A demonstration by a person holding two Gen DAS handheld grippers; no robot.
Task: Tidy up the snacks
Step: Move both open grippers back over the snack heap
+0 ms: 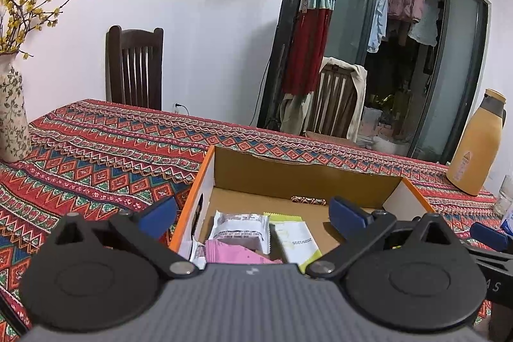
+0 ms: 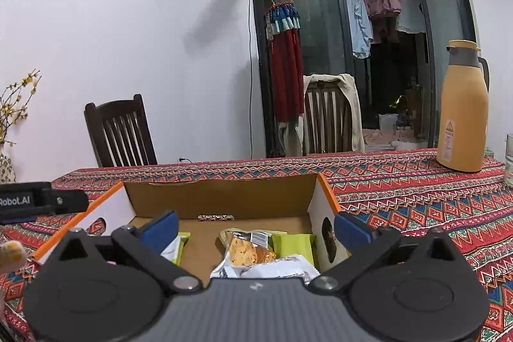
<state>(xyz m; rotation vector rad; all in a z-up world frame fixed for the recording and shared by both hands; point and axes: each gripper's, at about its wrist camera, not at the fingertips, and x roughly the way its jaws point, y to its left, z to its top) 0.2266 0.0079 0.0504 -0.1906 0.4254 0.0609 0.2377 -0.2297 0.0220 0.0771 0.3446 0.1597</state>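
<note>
An open cardboard box (image 1: 290,173) with orange rims stands on the patterned tablecloth; it also shows in the right wrist view (image 2: 221,202). Inside lie a grey-white snack packet (image 1: 239,228), a pink packet (image 1: 234,255) and a pale green-white packet (image 1: 296,241). The right wrist view shows a cracker packet (image 2: 245,249), green packets (image 2: 296,246) and a white wrapper (image 2: 282,271). My left gripper (image 1: 253,213) is open and empty above the box's near left part. My right gripper (image 2: 256,228) is open and empty above its near right part.
An orange thermos jug (image 2: 463,108) and a glass (image 2: 509,159) stand at the right on the table. A flowered vase (image 1: 11,114) with yellow branches stands at the left. Two wooden chairs (image 2: 120,132) stand behind the table. A yellow snack (image 2: 11,254) shows at the left edge.
</note>
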